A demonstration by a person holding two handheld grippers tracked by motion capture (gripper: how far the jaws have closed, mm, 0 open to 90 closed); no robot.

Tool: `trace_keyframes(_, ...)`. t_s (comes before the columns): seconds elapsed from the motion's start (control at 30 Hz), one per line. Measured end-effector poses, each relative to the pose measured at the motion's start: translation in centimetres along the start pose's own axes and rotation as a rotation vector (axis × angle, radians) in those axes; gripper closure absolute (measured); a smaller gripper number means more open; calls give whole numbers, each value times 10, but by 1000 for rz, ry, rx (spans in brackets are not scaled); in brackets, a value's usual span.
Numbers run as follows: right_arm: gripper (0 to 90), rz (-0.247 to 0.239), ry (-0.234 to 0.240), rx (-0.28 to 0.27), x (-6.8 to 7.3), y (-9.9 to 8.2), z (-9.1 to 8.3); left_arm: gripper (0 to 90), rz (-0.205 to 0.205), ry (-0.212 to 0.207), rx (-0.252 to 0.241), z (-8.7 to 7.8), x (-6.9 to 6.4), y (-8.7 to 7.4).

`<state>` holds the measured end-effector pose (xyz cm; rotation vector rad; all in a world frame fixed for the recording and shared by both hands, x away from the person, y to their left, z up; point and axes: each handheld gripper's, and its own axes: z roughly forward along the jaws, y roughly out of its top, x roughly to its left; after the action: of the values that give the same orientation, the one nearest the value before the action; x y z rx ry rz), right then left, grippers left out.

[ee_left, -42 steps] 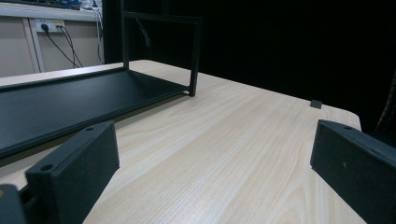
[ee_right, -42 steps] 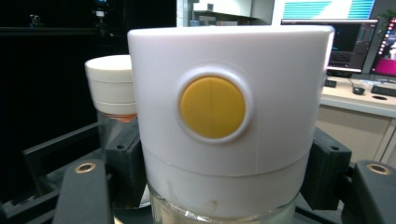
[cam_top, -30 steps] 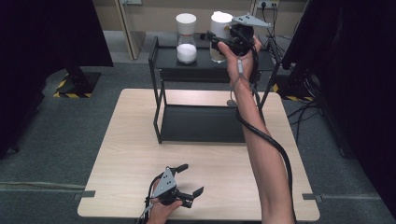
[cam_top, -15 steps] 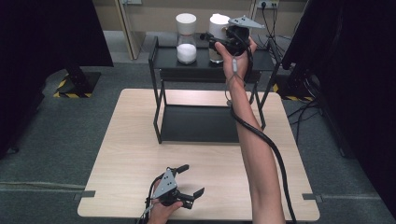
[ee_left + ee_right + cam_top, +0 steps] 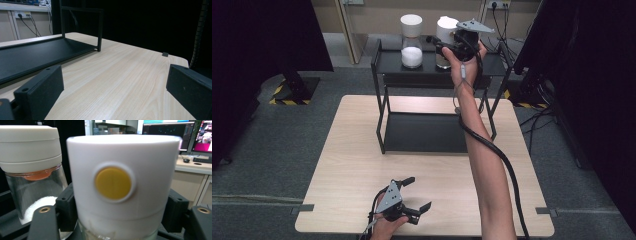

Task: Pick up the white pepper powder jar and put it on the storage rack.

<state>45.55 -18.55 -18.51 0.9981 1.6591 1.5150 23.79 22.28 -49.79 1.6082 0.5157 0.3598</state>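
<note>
High view, rack: black two-tier metal rack point(image 5: 384, 107) stands on the far half of the light wood table point(image 5: 347, 165); taken as landmark for all places below.
High view, jars: two glass jars with white lids on the rack's top shelf. Left jar point(image 5: 411, 42) holds white powder. Right jar point(image 5: 444, 37) stands just beside it, toward the rack's right end.
High view, right gripper: right gripper point(image 5: 447, 47) is held level above the top shelf, at the right jar, grey plate on top. Person's forearm reaches across the table and over the rack.
High view, left gripper: left gripper point(image 5: 417, 195) lies low over the table's near edge, well in front of the rack, jaws spread, nothing between.
Left gripper view: both black jaws stand wide apart over bare table point(image 5: 125, 75); rack's lower shelf point(image 5: 37, 55) lies ahead to the left.
Right gripper view, jar: right jar's white lid point(image 5: 123, 182), with a round yellow button point(image 5: 113, 183), sits between the two jaws, slightly blurred.
Right gripper view, grip: jaws have just been opening; pads flank the jar close on both sides, whether they press it cannot be told.
Right gripper view, neighbour: left jar point(image 5: 32, 170) just beside, white powder at its bottom.
</note>
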Motion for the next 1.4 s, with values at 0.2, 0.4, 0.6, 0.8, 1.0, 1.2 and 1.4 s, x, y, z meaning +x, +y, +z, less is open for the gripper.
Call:
trace_keyframes(0.2,93,8,-3,2,3,-2,-3,6,2,-2,2,0,0,0)
trace_keyframes(0.4,25,12,-8,-9,5,-4,-12,6,3,-7,3,0,0,0)
trace_keyframes(0.6,10,6,26,-20,4,-6,-23,6,7,-9,5,1,-1,0)
trace_keyframes(0.8,6,-1,59,-30,2,-10,-38,7,7,-10,5,1,-1,0)
trace_keyframes(1.0,5,-5,130,-42,-7,-20,-56,7,6,-7,9,1,-1,0)
trace_keyframes(1.2,4,-14,185,-59,-12,-32,-78,7,6,-6,10,1,-1,0)
trace_keyframes(1.4,4,-53,204,-55,-10,-45,-96,7,7,-4,13,1,0,0)
